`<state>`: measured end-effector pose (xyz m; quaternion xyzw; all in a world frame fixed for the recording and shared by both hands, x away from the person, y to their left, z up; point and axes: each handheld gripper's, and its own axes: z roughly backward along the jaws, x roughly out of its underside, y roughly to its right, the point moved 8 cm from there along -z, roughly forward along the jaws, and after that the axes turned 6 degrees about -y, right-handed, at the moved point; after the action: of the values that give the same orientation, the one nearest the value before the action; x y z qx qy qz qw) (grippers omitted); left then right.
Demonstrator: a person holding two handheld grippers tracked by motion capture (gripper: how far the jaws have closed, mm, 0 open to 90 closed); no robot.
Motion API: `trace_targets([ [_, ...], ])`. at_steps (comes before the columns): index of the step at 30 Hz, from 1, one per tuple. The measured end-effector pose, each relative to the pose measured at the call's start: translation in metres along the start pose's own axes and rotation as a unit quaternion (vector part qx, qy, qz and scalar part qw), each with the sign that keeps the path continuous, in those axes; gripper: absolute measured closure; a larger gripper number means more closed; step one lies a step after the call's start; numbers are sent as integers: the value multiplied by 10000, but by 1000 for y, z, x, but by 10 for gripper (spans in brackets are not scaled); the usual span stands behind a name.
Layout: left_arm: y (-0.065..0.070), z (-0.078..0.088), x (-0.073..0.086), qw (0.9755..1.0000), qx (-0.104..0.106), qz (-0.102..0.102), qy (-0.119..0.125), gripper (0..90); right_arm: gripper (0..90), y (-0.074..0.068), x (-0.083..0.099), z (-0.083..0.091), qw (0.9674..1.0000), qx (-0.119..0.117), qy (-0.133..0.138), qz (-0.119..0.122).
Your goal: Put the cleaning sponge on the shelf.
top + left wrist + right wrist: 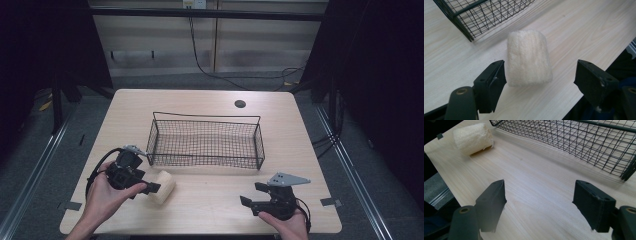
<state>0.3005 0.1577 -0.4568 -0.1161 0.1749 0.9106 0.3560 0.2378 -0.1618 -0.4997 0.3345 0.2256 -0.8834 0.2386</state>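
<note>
Your left gripper [540, 75] stands with its jaws spread wide around a pale, fibrous loofah-like block [529, 57] lying on the light wood table [586, 30]. In the left gripper view the block sits between the two black jaws but off centre: its lower left edge is at or just beside the left jaw, while a clear gap of bare table separates it from the right jaw. Nothing is gripped; the block rests on the table.

From the high view, your left hand [102, 192] holds that gripper [150, 185] at the near left of the table, one jaw lying across the near side of the block [162, 186], which sits just in front of the near left corner of the black wire basket [206, 120].

Your right gripper [252, 195] is held at the near right of the table by your right hand [285, 225], well apart from the block. In the right gripper view its jaws are wide open over bare wood with nothing between them [539, 197]; the block [472, 138] shows far off at the upper left, and the basket [599, 147] runs across the top.

The basket stands in the middle of the table, long side toward you. Through its mesh, bare table shows.
</note>
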Motion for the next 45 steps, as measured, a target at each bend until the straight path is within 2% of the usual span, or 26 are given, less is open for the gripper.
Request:
trace_targets([
  [1,0,-1,-2,10000,8,-11,-90,239,257,0,0,0,10000,19,-1,-1],
  [7,2,-4,-9,9996,14,0,-268,212,255,2,1,1,10000,10,-12,-22],
  [9,3,-8,-11,9991,119,-78,-391,196,245,2,1,1,10000,17,-27,-26],
  [11,1,-12,-9,9981,127,-77,-598,196,242,2,2,0,10000,1,-47,-15],
  [17,-3,-18,-9,9967,24,-23,-812,207,227,3,2,0,10000,22,-66,-26],
  [20,-4,-23,-10,9949,12,-17,-1012,207,220,3,2,-1,10000,27,-79,-46],
  [23,-3,-27,-11,9947,34,26,-1024,202,211,3,3,-1,9999,20,-132,-80],
  [25,-3,-31,-13,9936,51,-16,-1128,204,207,3,3,-1,9999,18,-133,-75],
  [30,-4,-35,-15,9939,99,1,-1102,211,200,3,3,-1,9999,9,-134,-82],
  [32,-5,-38,-13,9930,178,21,-1169,211,196,4,3,-2,9999,12,-133,-76],
  [42,-14,-48,-9,9918,258,115,-1250,216,193,3,5,-4,9998,-5,-204,-58],
  [45,-16,-53,-7,9905,283,87,-1346,228,192,3,5,-4,9997,-10,-220,-62],
])
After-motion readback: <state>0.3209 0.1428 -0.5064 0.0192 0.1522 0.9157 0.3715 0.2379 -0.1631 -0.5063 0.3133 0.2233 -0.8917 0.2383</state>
